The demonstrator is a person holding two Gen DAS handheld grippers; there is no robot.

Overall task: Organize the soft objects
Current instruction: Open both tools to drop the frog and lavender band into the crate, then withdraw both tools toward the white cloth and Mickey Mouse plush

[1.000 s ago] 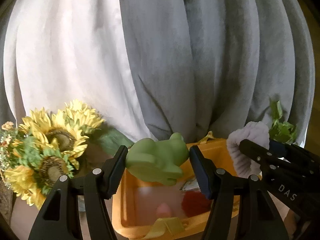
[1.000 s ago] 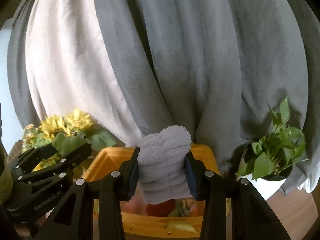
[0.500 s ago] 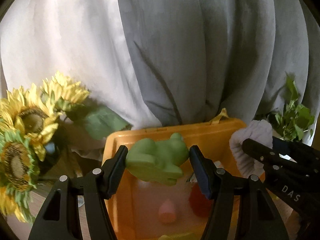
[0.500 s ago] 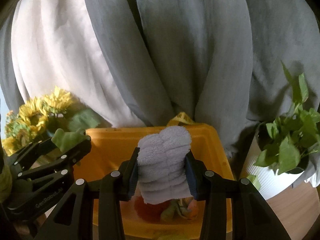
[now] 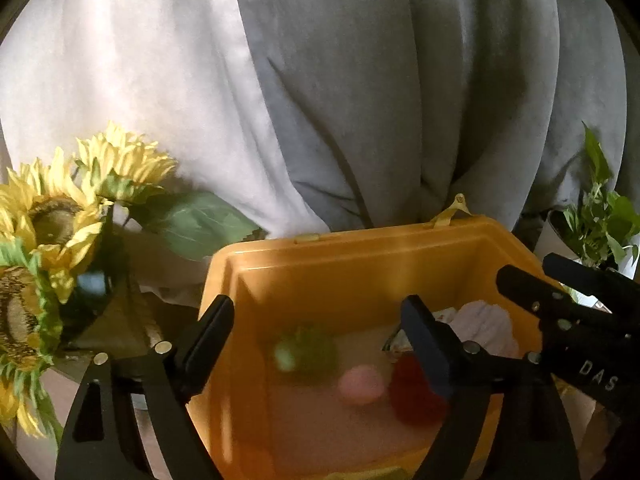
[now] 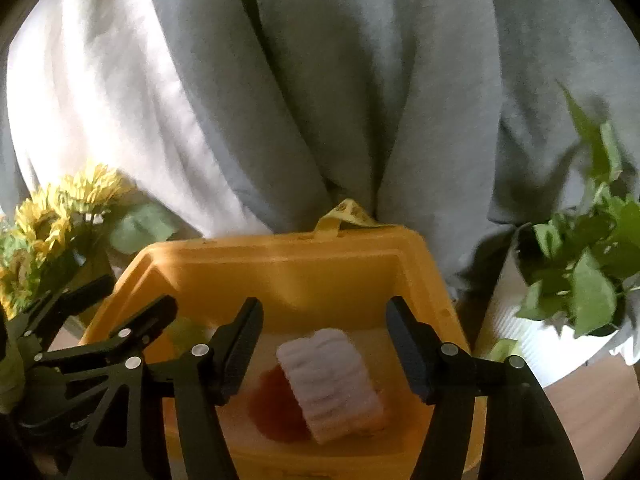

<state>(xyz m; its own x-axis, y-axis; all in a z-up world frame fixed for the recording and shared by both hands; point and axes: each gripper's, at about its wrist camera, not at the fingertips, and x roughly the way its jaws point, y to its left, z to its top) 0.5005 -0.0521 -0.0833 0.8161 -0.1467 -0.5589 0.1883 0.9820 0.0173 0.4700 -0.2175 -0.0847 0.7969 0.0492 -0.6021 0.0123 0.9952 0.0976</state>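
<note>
Both grippers hover over an open yellow bin [image 5: 348,268], which also shows in the right wrist view [image 6: 288,276]. My left gripper [image 5: 316,332] is open and empty. A blurred green frog toy [image 5: 306,350] is in the bin below it, beside a pink ball [image 5: 362,384] and a red soft object [image 5: 416,392]. My right gripper [image 6: 324,332] is open and empty. The white folded towel [image 6: 332,380] is below it in the bin, partly over the red object [image 6: 276,404]. The towel also shows in the left wrist view [image 5: 486,328].
Sunflowers [image 5: 52,216] in a vase stand left of the bin. A potted green plant [image 6: 584,272] in a white pot stands right of it. Grey and white curtains [image 5: 360,80] hang close behind. Wooden surface [image 6: 592,404] shows at the right.
Both grippers have opened. The frog toy dropped from the left gripper and the towel from the right gripper into the yellow bin. Both views have tilted down towards the bin.
</note>
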